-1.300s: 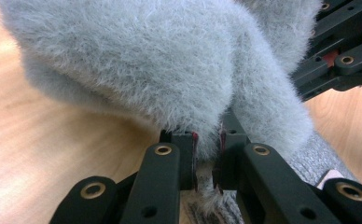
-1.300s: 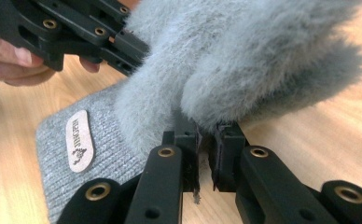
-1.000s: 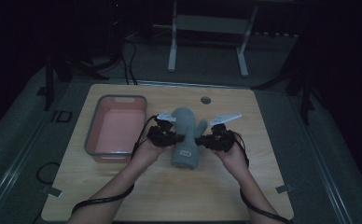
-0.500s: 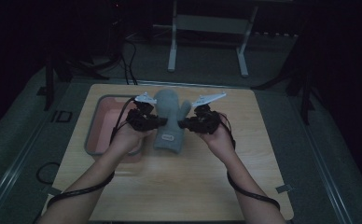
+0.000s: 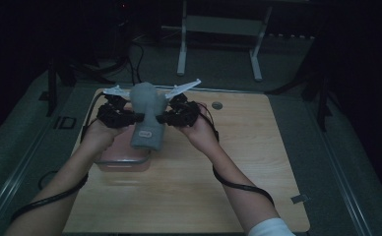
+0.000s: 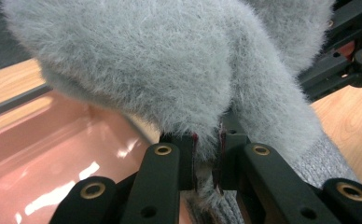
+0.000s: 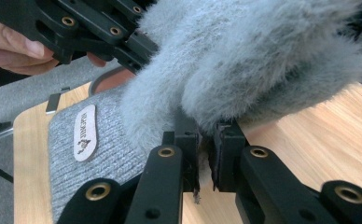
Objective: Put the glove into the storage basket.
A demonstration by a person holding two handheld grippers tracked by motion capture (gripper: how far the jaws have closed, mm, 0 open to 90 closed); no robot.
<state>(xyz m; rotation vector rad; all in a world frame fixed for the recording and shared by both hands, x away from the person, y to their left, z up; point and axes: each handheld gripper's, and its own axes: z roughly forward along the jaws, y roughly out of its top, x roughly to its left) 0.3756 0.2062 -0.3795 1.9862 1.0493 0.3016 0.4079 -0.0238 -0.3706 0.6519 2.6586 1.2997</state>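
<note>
So both grippers, left gripper (image 5: 139, 117) and right gripper (image 5: 160, 118), pinch the fuzzy grey glove (image 5: 147, 115) from opposite sides, keeping it hanging level above the pink tray (image 5: 122, 160).

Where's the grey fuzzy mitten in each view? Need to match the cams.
High view: grey mitten upper centre-left, held up between both grippers, above the pink tray.
Left gripper view: fuzzy cuff across the top, pinched in the jaws.
Right gripper view: cuff upper right, knit part lower left.
Shared landmark: the wooden table.
</note>
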